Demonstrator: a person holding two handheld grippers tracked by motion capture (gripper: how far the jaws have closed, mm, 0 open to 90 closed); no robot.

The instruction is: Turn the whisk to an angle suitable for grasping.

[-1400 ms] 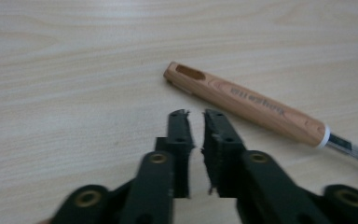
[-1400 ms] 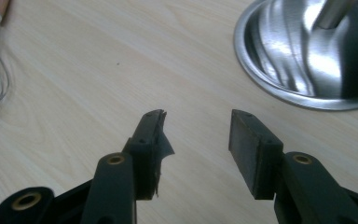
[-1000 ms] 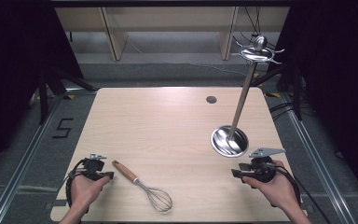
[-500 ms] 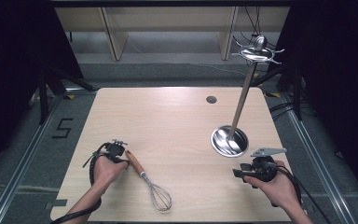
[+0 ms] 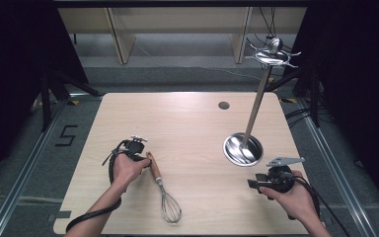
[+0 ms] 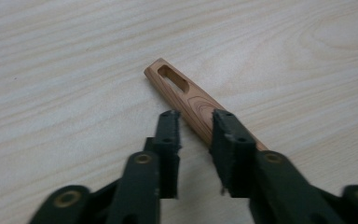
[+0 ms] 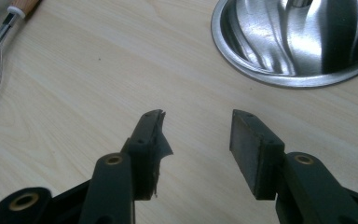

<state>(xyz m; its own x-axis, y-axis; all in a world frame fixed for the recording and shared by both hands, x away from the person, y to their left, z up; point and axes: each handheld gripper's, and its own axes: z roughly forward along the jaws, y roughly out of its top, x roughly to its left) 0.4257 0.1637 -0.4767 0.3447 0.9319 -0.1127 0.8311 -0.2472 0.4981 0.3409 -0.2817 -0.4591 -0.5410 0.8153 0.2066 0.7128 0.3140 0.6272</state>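
Half a second on, left gripper (image 5: 137,147) now over the whisk (image 5: 161,190) handle near the table (image 5: 187,123) front-left, jaws straddling, not yet clamped. Probably a pickup next. Right gripper (image 5: 262,184) parked wide open, holding nothing.

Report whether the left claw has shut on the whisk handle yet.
Not yet shut. The left claw stands open, its jaws on either side of the whisk's wooden handle, with a gap showing on the left side.
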